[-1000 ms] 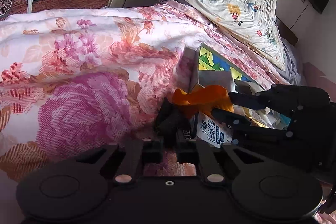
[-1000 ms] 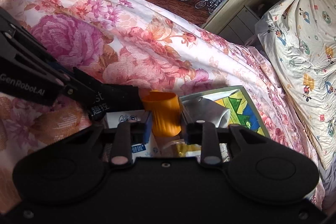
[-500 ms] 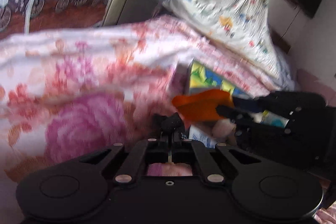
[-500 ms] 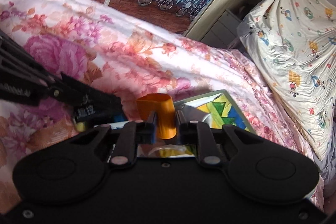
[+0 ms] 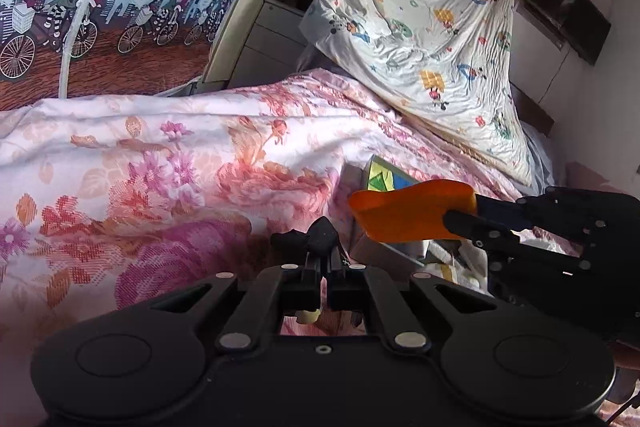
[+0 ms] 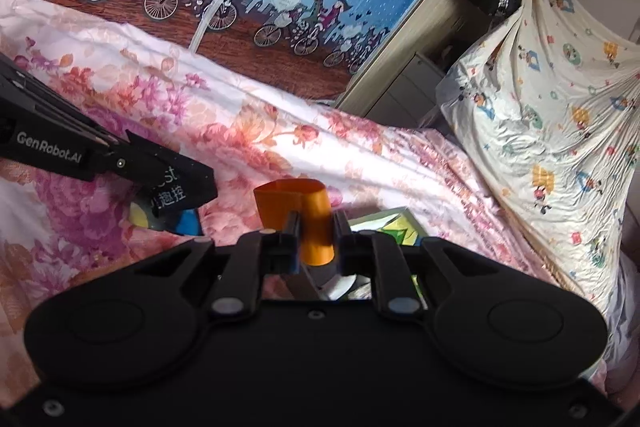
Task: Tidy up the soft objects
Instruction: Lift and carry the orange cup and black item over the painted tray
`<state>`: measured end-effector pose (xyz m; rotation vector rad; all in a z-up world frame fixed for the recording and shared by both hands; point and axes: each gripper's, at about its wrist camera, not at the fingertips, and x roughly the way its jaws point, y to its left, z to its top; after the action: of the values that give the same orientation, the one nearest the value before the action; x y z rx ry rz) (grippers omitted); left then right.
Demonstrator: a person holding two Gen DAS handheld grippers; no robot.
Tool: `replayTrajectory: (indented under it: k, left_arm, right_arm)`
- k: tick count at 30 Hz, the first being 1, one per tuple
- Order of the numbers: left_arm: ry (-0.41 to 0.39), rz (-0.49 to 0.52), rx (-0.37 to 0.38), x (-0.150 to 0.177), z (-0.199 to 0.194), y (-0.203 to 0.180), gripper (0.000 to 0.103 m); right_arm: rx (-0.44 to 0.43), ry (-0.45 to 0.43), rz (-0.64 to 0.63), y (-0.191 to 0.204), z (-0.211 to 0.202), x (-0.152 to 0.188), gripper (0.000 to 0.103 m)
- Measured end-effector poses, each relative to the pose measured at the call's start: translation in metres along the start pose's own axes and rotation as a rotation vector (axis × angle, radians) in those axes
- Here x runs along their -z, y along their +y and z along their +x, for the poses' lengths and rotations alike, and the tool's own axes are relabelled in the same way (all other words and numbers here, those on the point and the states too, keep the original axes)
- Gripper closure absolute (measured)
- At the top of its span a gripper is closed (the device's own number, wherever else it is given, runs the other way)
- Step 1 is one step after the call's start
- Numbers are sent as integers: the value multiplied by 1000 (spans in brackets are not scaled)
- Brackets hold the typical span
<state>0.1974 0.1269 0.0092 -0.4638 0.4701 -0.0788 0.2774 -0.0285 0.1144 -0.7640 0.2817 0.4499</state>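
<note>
Box [image 6: 384, 227] on quilt [image 5: 160, 167], hanging sheet [image 5: 432, 27] behind.

Lighting, both my wrist views: soft daylight is falling evenly across the floral quilt [image 5: 168, 163], brightest on the hanging cartoon sheet [image 5: 432, 39], where whites are washing out. My own black gripper bodies are sitting in deep shadow along the bottom. Fisheye bending is curving every edge; corners are darkening. Focus is holding sharp.
</note>
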Motion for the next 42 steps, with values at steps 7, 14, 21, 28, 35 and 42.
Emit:
replayTrajectory:
  k: [7,14,21,28,35,42]
  left_arm:
    - [-84,-18,1,-7,-14,2,102]
    - [-130,-17,90,-19,-29,-7,102]
    - [-166,55,167,-28,-24,-42,102]
    - [-124,135,205,-43,19,-90,102]
    - [-44,232,214,-47,74,-136,102]
    - [29,260,204,-43,120,-167,102]
  right_arm:
    - [19,-42,29,-11,-8,-11,93]
    - [55,-73,50,-23,-14,-11,93]
    - [109,-94,102,-53,-22,-10,93]
    - [192,-66,139,-85,-22,15,93]
    - [253,13,264,-113,-3,59,93]
    - [320,133,292,-122,26,91,92]
